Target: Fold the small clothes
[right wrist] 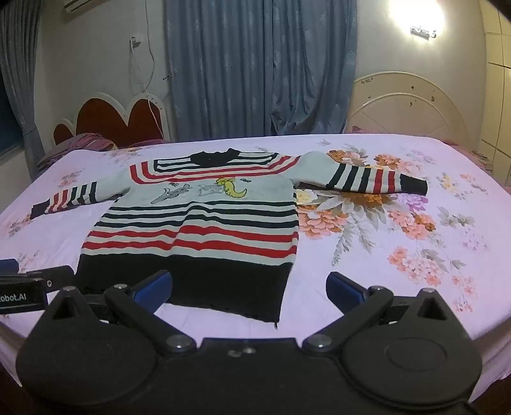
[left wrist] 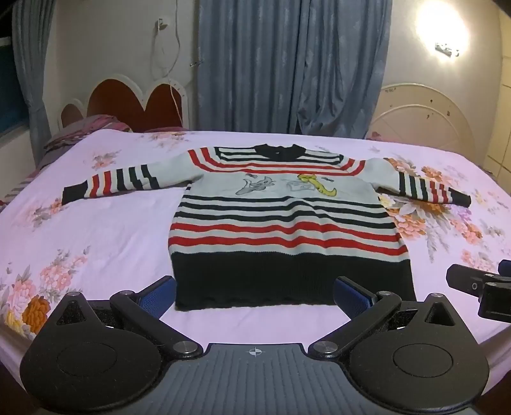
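A small striped sweater (left wrist: pixel 281 220), red, black and pale grey with a cartoon print, lies flat and face up on the bed, both sleeves spread out sideways; it also shows in the right wrist view (right wrist: pixel 198 230). My left gripper (left wrist: pixel 255 295) is open and empty, just in front of the black hem, its blue pads level with the hem's two corners. My right gripper (right wrist: pixel 249 292) is open and empty, hovering before the hem's right corner. The right gripper also shows at the left wrist view's right edge (left wrist: pixel 479 287), and the left gripper at the right wrist view's left edge (right wrist: pixel 28 287).
The bed has a pale pink floral sheet (left wrist: pixel 95 242). A red heart-shaped headboard (left wrist: pixel 134 102) and crumpled bedding stand at the far left. Blue curtains (left wrist: pixel 287 64) hang behind. A white round headboard (left wrist: pixel 421 115) stands at the far right, under a bright wall lamp (left wrist: pixel 442 28).
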The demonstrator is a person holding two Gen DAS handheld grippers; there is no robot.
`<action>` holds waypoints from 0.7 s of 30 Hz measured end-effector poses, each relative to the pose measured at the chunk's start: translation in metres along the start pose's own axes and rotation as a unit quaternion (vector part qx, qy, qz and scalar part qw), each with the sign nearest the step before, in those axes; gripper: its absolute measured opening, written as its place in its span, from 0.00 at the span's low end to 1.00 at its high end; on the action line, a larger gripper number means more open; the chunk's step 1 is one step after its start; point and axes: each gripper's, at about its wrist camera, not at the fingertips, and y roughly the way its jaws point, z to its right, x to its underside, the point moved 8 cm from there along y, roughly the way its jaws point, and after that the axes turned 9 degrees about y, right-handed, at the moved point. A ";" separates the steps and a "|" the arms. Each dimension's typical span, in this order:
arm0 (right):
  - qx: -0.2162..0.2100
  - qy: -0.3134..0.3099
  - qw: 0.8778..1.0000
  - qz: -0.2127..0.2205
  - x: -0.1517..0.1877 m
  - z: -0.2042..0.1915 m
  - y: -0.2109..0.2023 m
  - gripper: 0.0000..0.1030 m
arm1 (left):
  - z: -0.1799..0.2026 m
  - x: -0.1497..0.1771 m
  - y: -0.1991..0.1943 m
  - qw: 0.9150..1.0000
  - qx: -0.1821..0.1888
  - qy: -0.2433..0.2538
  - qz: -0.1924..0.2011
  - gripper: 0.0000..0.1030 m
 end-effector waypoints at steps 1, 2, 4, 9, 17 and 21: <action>0.000 -0.001 1.000 0.000 0.000 0.000 0.000 0.99 | -0.003 -0.001 0.001 1.000 0.000 0.000 0.000 1.00; 0.001 -0.001 1.000 0.000 -0.001 -0.002 0.000 0.99 | -0.004 -0.001 0.001 1.000 -0.001 -0.001 0.001 1.00; 0.000 -0.001 1.000 -0.001 -0.001 -0.001 0.002 0.99 | -0.004 -0.001 0.002 1.000 -0.001 0.000 0.001 1.00; 0.001 -0.001 1.000 0.000 0.000 0.000 0.002 0.99 | -0.004 -0.001 0.000 1.000 -0.003 0.002 0.002 1.00; 0.001 -0.005 1.000 -0.001 -0.002 -0.009 0.004 0.99 | -0.005 -0.001 0.002 1.000 -0.004 0.001 -0.001 1.00; -0.001 -0.007 1.000 0.000 -0.003 -0.010 0.005 0.99 | -0.007 -0.001 0.002 1.000 -0.004 0.002 -0.001 1.00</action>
